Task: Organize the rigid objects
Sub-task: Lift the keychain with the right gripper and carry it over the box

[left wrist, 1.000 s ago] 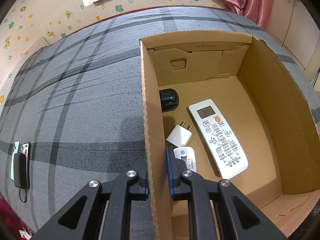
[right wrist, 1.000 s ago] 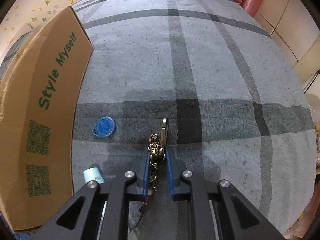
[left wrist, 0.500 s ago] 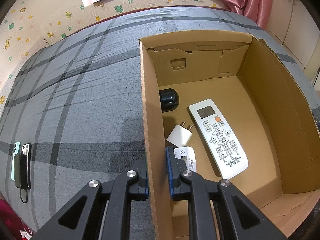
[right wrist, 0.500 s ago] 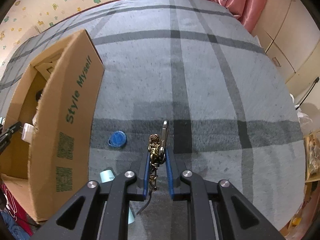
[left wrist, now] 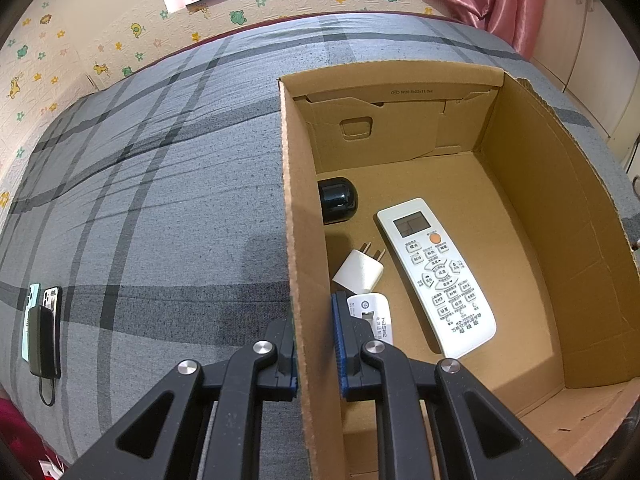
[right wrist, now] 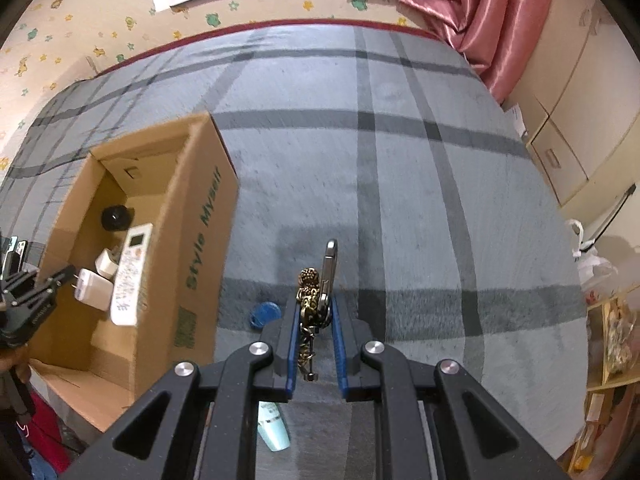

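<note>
right tool (right wrist: 314, 312) risen with keychain (right wrist: 316, 296) clamped | left tool (left wrist: 314, 332) clamped on box wall (left wrist: 304, 264)

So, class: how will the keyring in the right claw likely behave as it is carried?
The keyring probably swings: its chain hangs loose below the pads. Its parts look metal, so likely heavy for its size and slippery. The right claw grips only the middle, so it may twist.

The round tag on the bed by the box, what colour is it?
Blue. The round tag shows best in the right wrist view, beside the cardboard box.
</note>
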The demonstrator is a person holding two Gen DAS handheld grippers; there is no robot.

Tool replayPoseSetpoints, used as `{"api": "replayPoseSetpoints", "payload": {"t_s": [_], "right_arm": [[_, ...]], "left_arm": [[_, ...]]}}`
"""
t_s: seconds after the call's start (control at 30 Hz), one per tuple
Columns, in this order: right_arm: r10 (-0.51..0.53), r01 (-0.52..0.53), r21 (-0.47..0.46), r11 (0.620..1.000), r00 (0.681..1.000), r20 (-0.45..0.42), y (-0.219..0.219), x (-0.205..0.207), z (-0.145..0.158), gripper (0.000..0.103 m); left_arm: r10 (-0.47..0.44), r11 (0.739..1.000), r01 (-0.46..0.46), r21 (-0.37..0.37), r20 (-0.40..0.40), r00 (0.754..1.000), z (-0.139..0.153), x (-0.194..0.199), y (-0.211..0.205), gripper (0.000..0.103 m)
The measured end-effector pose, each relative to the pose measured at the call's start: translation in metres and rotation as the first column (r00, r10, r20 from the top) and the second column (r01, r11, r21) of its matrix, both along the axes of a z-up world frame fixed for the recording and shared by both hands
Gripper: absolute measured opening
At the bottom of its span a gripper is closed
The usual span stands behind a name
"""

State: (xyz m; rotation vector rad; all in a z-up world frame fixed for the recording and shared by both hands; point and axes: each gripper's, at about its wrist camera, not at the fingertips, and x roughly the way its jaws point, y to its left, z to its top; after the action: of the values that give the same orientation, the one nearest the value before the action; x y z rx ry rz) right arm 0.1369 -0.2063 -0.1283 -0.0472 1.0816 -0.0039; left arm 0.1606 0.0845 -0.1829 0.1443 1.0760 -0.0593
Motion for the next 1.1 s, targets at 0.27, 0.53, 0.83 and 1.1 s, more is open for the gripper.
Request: {"api": "replayPoseSetpoints", "payload": {"t_s": [0.27,0.53,0.83,1.1], "right_arm": [[0.057,-0.057,-0.007,0.998,0.996,0.063,0.026,0.007,0.038,0.014],[0.117,-0.116,-0.008,0.993,0.987,0.115,0.057,0.013,0.068,0.014],[0.187,-0.190,0.004,0.982,0.969,0.159,0.094,0.019,0.091,0.014],[0.247,-0.250,0.009,0.968,0.959,0.137,0.126,0.029,0.079,0.014]], "left_arm": [[0.001,1.000,-0.001,-0.002,0.000,1.000,0.000,-0.001,0.000,0.014],[0.001,1.000,-0.001,-0.004,-0.001,1.000,0.000,0.000,0.000,0.014],[0.002,1.000,-0.002,-0.005,-0.001,1.000,0.000,-0.001,0.000,0.014],[0.002,1.000,-0.002,-0.005,-0.001,1.000,0.000,-0.001,0.000,0.014]]}}
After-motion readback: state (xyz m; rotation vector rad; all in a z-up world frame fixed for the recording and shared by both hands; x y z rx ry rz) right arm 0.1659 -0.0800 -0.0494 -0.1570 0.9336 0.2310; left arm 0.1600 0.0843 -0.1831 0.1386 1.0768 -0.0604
